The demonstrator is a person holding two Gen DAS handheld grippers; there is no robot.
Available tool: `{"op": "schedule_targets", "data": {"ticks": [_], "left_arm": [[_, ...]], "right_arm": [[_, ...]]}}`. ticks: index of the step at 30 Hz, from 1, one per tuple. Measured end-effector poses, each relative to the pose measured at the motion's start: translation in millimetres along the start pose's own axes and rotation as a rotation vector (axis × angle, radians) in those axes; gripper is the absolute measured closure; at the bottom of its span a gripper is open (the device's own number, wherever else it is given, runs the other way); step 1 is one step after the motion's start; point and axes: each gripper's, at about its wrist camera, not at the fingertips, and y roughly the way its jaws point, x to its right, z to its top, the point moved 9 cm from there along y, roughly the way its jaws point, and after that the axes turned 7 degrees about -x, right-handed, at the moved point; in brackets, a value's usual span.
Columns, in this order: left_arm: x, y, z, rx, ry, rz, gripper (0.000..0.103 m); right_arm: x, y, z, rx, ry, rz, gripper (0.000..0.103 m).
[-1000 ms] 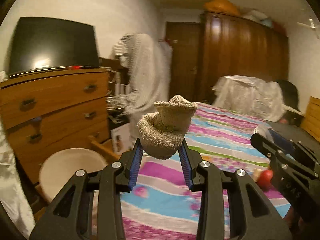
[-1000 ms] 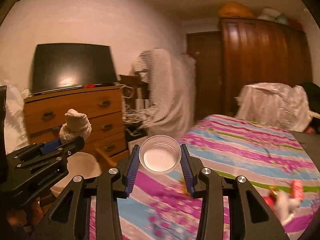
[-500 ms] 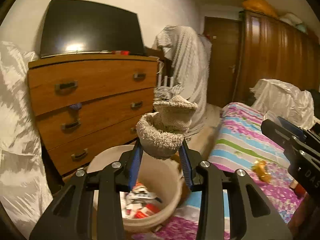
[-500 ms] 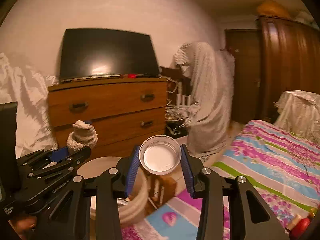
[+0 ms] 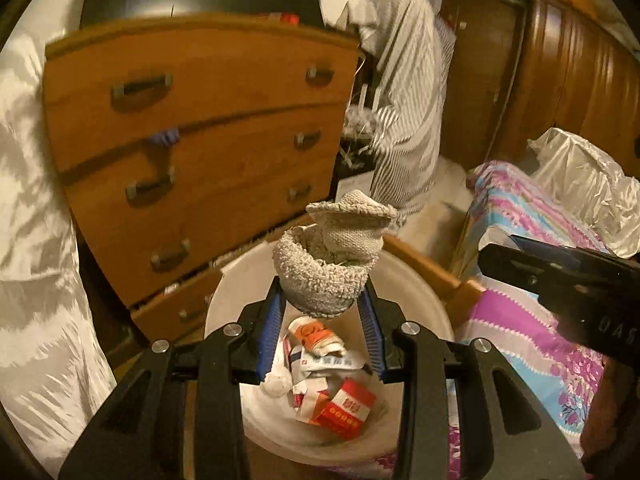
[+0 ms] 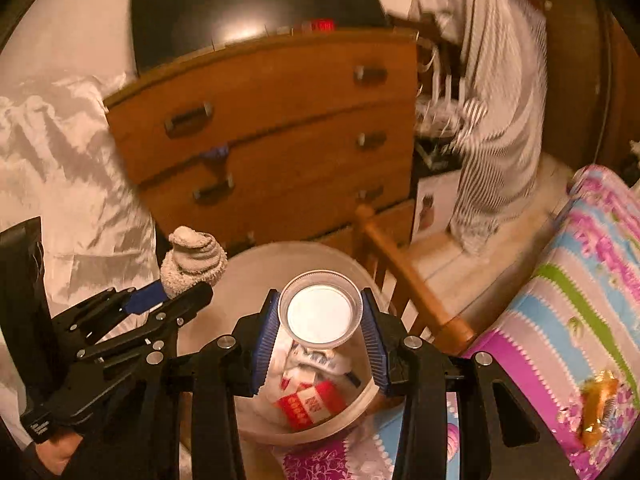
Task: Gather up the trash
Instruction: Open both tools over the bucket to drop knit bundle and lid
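My left gripper pinches a rolled beige sock between its blue pads, and I hold it directly over the cream trash bin. From my right camera the same sock sits over the bin's left rim, held in the left gripper. My right gripper clamps a clear plastic cup by its sides, its round white bottom facing the camera, also above the bin's opening. Down inside the bin lie a red-and-white carton, crumpled white wrappers and an orange-printed packet. Behind the bin stands the wooden dresser, a dark television on top of it. Right of the bin lies the bed with its striped pink and blue cover; a wooden bed rail runs between the two. On that cover, well to the right of the bin, lies an amber candy wrapper.
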Motion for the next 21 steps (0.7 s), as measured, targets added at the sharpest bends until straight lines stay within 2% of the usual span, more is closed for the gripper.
{"op": "schedule_targets", "data": {"ticks": [6, 13, 21], "left_arm": [[-26.3, 24.3, -6.6, -0.059, -0.030, 0.020, 0.068], [-43.5, 36.9, -8.7, -0.079, -0.048, 0.037, 0.068], [-46.1, 39.7, -7.6, -0.078, -0.047, 0.038, 0.067]], "right_arm": [[8.7, 27.7, -0.5, -0.063, 0.013, 0.007, 0.061], [17.3, 27.5, -5.9, -0.070, 0.014, 0.013, 0.061], [19.1, 23.5, -7.6, -0.069, 0.012, 0.019, 0.061]]}}
